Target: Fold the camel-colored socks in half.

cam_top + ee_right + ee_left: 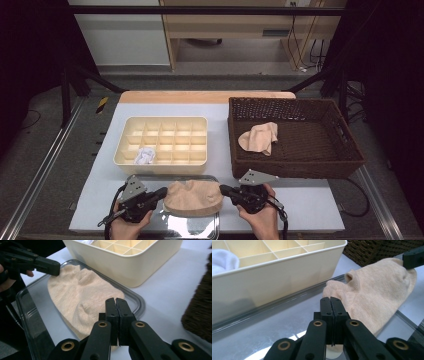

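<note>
Nearest, the left gripper [161, 192] and right gripper [225, 190] each have their jaws pressed together at opposite ends of a beige sock [193, 197], apparently pinching its edges. The sock lies flattened on a clear tray [212, 229] at the table's near edge. It looks light, soft and limp, so it should sag and fold when lifted; the ends seem the best hold. Farther off stand a cream divided box [165, 122] and a wicker basket [295, 170] holding another sock [260, 137].

Both black claws bear brass-ringed pivots, grey three-cornered top plates and trailing black cables.
</note>
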